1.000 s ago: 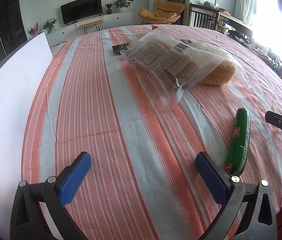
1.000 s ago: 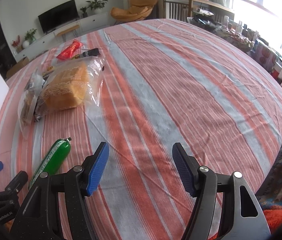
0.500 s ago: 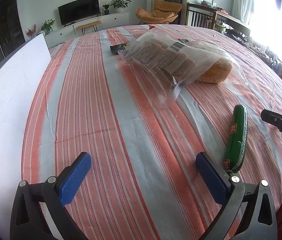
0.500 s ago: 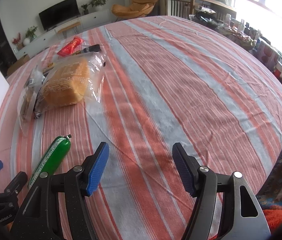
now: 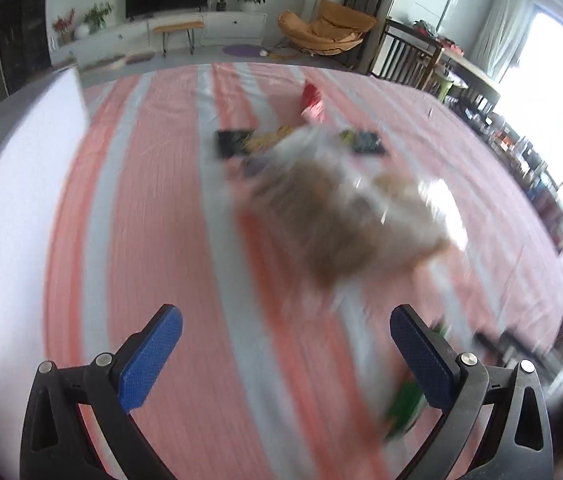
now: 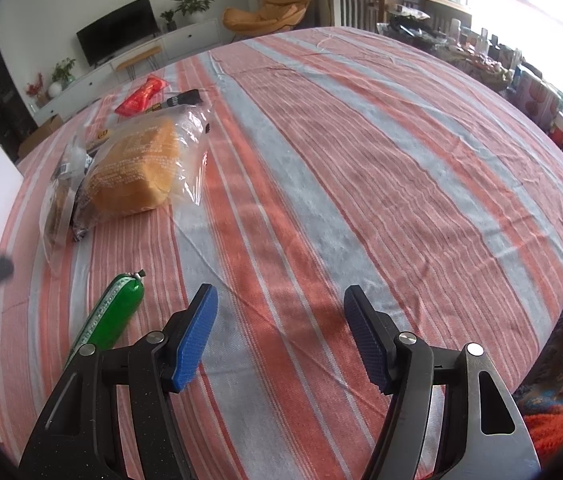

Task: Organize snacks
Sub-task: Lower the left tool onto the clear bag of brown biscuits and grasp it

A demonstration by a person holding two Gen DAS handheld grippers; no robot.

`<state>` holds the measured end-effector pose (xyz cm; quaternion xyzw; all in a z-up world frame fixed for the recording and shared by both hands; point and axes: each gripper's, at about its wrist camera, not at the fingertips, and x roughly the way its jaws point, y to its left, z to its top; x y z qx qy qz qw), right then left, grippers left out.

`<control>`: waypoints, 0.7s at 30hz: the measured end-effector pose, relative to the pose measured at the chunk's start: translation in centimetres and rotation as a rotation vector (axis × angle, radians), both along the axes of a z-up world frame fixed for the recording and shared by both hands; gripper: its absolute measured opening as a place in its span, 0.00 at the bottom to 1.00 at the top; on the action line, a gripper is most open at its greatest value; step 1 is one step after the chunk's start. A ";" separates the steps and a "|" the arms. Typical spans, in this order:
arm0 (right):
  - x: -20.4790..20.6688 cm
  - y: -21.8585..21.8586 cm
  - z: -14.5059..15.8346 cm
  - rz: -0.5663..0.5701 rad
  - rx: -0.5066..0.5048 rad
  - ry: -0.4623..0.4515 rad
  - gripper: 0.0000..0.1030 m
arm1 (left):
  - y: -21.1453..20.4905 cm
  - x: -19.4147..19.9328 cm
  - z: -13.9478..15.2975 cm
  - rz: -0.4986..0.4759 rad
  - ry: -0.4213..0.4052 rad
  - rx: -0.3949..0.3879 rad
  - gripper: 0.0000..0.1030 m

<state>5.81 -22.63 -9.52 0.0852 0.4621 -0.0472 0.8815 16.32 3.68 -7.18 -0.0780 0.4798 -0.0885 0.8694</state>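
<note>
Snacks are seen lying on a striped tablecloth: a bagged bread loaf is taken as the landmark. The left gripper is held low over the cloth, jaws spread wide with nothing between them; its view is blurred, the loaf being shown ahead and slightly to its right. The right gripper is likewise held wide apart and empty, pointed across bare cloth to the right of the loaf. A clear bag of biscuits is pressed against the loaf's left side. A green sausage is laid nearer than the loaf, just beside the right gripper. A red packet and a dark packet are found beyond the loaf. A white board is set well left of the loaf.
</note>
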 end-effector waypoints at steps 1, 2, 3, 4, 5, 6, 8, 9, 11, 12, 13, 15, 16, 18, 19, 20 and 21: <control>0.0 0.0 0.0 0.000 0.000 0.000 0.67 | -0.3 1.8 0.4 0.018 0.013 -0.033 1.00; 0.0 0.0 0.0 0.001 0.001 -0.001 0.67 | -0.5 2.9 0.7 0.032 0.019 -0.055 1.00; 0.0 0.0 0.0 0.001 0.001 -0.001 0.67 | -0.9 4.6 0.9 0.050 0.029 -0.085 1.00; 0.0 0.0 0.0 0.001 0.001 -0.002 0.67 | -1.2 5.8 0.7 0.059 0.047 -0.100 1.00; 0.0 -0.1 0.0 0.001 0.003 -0.004 0.67 | -1.8 7.5 0.2 0.068 0.084 -0.106 1.00; 0.0 -0.1 0.1 0.001 0.006 -0.007 0.67 | -2.2 8.6 -0.4 0.075 0.118 -0.103 1.00; 0.0 -0.2 0.1 -0.001 0.015 -0.011 0.67 | -3.0 10.4 -2.2 0.107 0.183 -0.045 1.00; 0.0 -0.3 0.1 -0.003 0.020 -0.012 0.67 | -3.2 10.7 -3.0 0.119 0.194 -0.015 1.00; 0.0 -0.5 0.1 -0.008 0.032 -0.016 0.67 | -2.5 10.1 -3.7 0.159 0.174 -0.026 1.00; -0.1 -0.7 0.2 -0.011 0.040 -0.019 0.67 | -2.2 9.9 -4.4 0.172 0.202 -0.004 1.00; -0.1 -0.8 0.2 -0.014 0.050 -0.021 0.67 | -2.2 9.5 -4.7 0.159 0.186 0.025 1.00; -0.1 -1.1 0.1 -0.020 0.068 -0.021 0.67 | -2.6 8.6 -4.9 0.096 0.161 0.085 1.00; 0.0 -1.1 0.1 -0.021 0.073 -0.020 0.67 | -2.6 8.3 -5.0 0.083 0.164 0.092 1.00; 0.0 -1.1 0.1 -0.020 0.077 -0.017 0.67 | -2.2 7.4 -4.7 0.055 0.160 0.081 0.91; 0.0 -1.1 0.1 -0.020 0.077 -0.018 0.67 | -1.7 6.5 -4.4 0.047 0.149 0.073 0.87; 0.0 -1.1 0.2 -0.019 0.077 -0.020 0.67 | -1.4 6.0 -4.4 0.046 0.141 0.069 0.81; -0.1 -1.1 0.2 -0.020 0.078 -0.023 0.67 | -1.0 5.2 -4.4 0.046 0.135 0.077 0.78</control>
